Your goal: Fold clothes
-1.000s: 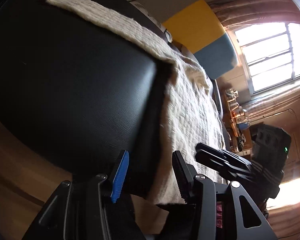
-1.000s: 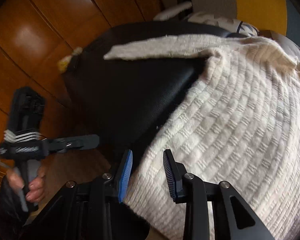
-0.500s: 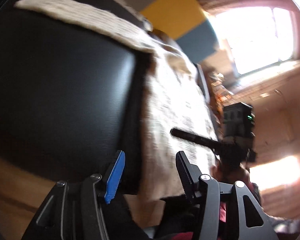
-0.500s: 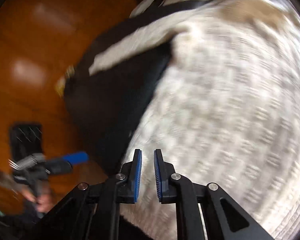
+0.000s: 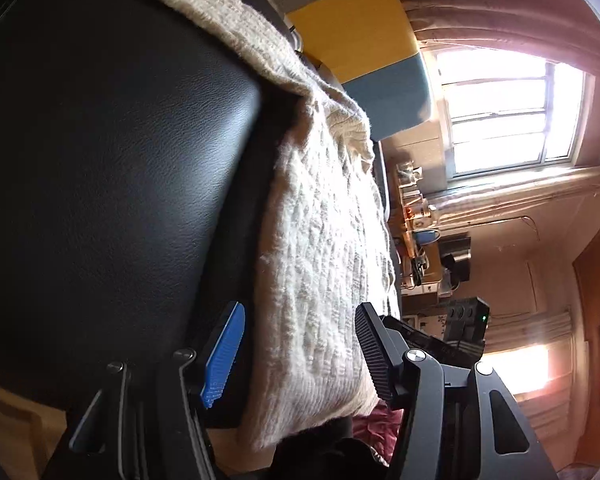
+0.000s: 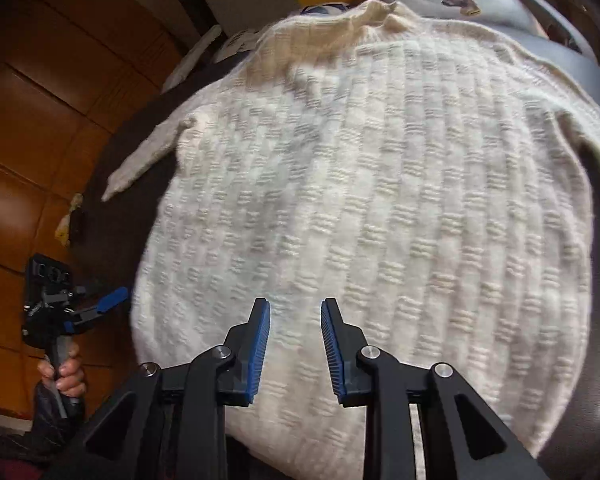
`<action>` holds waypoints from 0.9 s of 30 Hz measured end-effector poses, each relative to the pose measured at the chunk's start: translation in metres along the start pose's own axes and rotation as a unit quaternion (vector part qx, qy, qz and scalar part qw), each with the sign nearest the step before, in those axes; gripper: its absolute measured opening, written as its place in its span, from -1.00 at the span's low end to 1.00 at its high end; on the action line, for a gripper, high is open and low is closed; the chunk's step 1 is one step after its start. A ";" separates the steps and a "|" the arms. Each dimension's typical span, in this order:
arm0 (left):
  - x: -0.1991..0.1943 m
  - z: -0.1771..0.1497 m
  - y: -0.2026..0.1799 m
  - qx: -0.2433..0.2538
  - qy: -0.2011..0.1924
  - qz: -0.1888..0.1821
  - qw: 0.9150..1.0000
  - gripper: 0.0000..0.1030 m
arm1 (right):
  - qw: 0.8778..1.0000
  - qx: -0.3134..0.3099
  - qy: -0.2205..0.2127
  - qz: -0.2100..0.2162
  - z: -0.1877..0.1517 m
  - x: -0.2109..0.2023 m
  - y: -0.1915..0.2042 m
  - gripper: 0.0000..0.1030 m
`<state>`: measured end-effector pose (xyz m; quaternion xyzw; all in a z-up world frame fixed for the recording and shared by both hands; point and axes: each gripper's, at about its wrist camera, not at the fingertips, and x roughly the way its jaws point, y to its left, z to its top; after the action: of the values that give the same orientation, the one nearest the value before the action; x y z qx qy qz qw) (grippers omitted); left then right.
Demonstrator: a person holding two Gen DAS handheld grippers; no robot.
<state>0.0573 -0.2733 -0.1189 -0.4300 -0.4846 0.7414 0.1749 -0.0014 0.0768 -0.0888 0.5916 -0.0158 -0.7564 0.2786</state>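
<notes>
Fingers [image 6: 262, 344] of the right gripper [image 6: 295, 346] were spread above the sweater [image 6: 380, 220] spread flat on a black cushion [image 5: 100, 180]; the left gripper [image 5: 300, 354], at nine o'clock, gaped astride its hem, likely for folding.

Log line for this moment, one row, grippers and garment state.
stage: pre-grasp | left gripper: open, at hem | right gripper: open, above sweater | sweater: flat, unfolded on black seat

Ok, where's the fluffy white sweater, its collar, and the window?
sweater [image 6: 380, 208], right wrist view, middle of the knitted body
collar [image 6: 364, 20], right wrist view, folded neck edge
window [image 5: 504, 112], left wrist view, bright panes
</notes>
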 end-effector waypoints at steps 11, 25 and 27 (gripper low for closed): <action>0.050 0.006 -0.025 0.048 0.028 0.061 0.997 0.14 | 0.969 -0.029 0.056 -0.238 -0.013 0.001 -0.062 -0.34; 0.033 0.000 -0.079 0.092 0.006 0.001 0.996 -0.82 | 0.987 -0.011 0.038 -0.154 -0.025 -0.030 -0.110 -0.30; 0.019 0.003 -0.103 0.109 -0.012 -0.011 0.994 -0.82 | 0.985 -0.023 0.052 -0.164 -0.022 -0.030 -0.111 -0.30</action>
<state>0.0273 -0.2138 -0.0375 -0.3944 -0.4073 0.7930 0.2230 -0.0218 0.1901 -0.1080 0.6183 0.1136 -0.7599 0.1653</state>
